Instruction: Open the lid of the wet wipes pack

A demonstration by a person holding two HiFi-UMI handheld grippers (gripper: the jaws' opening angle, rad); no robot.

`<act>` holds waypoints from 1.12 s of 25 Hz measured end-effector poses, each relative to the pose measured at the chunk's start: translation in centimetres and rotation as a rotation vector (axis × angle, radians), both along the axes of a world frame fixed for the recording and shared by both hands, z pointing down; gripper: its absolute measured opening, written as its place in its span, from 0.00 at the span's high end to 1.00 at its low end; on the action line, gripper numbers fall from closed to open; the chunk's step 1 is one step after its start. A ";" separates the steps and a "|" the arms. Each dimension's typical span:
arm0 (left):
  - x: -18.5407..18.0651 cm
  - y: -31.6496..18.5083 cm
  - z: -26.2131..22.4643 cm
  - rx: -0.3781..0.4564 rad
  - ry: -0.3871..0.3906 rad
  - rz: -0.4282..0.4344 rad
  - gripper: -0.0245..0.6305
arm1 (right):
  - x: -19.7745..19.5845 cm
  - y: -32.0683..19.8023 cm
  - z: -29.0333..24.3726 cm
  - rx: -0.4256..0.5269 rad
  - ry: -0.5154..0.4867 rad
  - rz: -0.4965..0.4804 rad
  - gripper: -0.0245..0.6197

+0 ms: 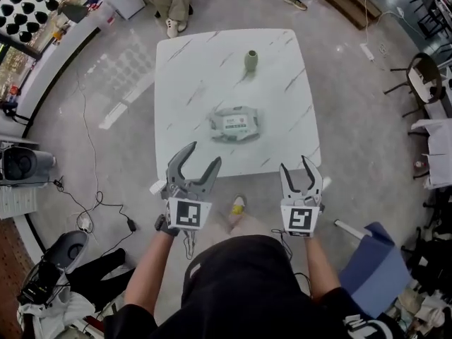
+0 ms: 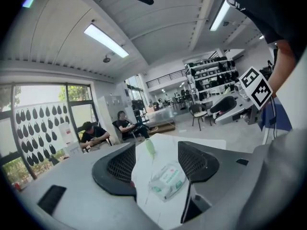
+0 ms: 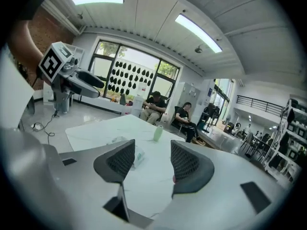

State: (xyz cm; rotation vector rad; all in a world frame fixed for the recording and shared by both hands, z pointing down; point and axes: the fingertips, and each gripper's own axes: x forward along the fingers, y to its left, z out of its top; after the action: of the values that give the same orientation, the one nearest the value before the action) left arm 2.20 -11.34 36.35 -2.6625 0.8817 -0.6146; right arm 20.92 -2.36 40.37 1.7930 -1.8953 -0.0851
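White marble-patterned square table (image 1: 191, 62) stands on a pale polished floor with bare floor on all four sides. Its near edge is just under the two tools. The left gripper (image 1: 203, 155) hovers at the near-left corner and the right gripper (image 1: 295, 164) at the near-right corner, both with jaws apart and nothing between the pads. The grey-and-white soft plastic wet wipes pack (image 1: 235, 124) lies flat in the table's near half, printed face up, well apart from both grippers with bare tabletop between. A small pale green vase (image 1: 251, 60) stands farther back. Black cables (image 1: 92, 203) trail on the floor at left; a blue chair (image 1: 374, 267) stands at right.
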 end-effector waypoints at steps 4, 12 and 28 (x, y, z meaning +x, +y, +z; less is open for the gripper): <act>0.3 -1.9 5.3 -0.124 0.052 -0.065 0.54 | 0.3 -0.9 0.5 -0.056 0.128 -0.051 0.62; -0.2 -6.7 15.2 -0.352 0.022 -0.107 0.56 | -1.4 -6.2 2.8 -0.045 0.210 -0.058 0.63; 2.0 -11.5 24.6 -0.448 -0.057 -0.052 0.59 | -6.1 -15.0 13.8 -0.140 0.242 -0.137 0.65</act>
State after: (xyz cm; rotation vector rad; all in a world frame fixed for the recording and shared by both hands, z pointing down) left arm 4.18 -22.83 60.97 -2.9974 0.8850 -0.9991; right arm 14.86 -17.41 54.17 1.4878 -1.8006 -0.2033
